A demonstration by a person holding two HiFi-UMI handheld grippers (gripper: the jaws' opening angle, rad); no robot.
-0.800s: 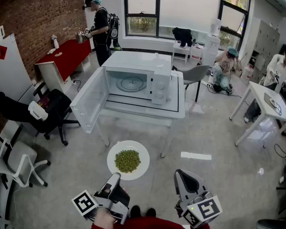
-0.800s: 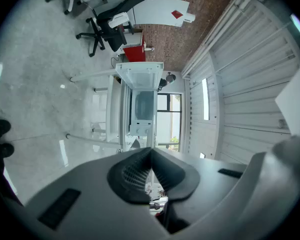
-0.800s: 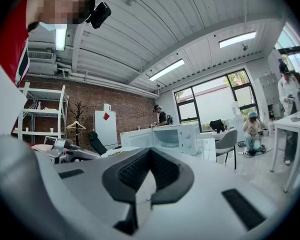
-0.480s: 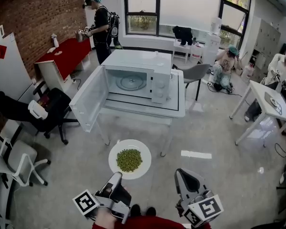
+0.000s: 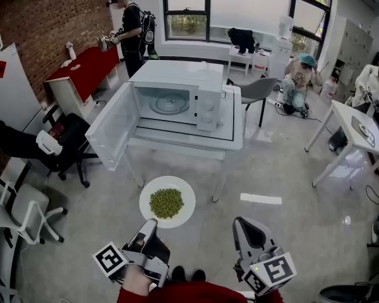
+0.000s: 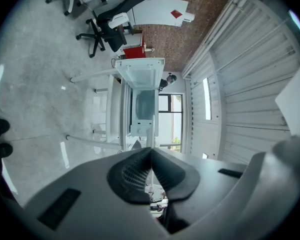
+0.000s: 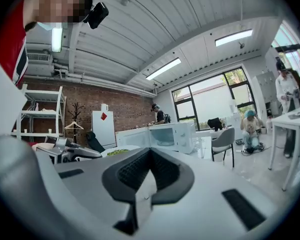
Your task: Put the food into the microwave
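A white plate (image 5: 184,197) heaped with green peas (image 5: 166,202) hangs level over the floor, short of the microwave table. My left gripper (image 5: 153,223) is shut on the plate's near rim; in the left gripper view the rim shows as a thin white edge between the closed jaws of the gripper (image 6: 150,151). The white microwave (image 5: 205,74) stands on a white table (image 5: 230,142) with its door (image 5: 114,131) swung wide to the left and the glass turntable (image 5: 169,102) bare. My right gripper (image 5: 241,223) floats to the plate's right, shut and holding nothing; its own view shows the microwave (image 7: 165,135) ahead.
Office chairs (image 5: 66,147) stand left of the table, and a grey chair (image 5: 259,95) stands behind its right end. A person (image 5: 129,27) works beside a red table (image 5: 88,71) at the back. A white table (image 5: 354,128) and seated people are at the right.
The whole scene has slid a little up and left in the head view. The plate stays in my left gripper, and both grippers keep their places beside it.
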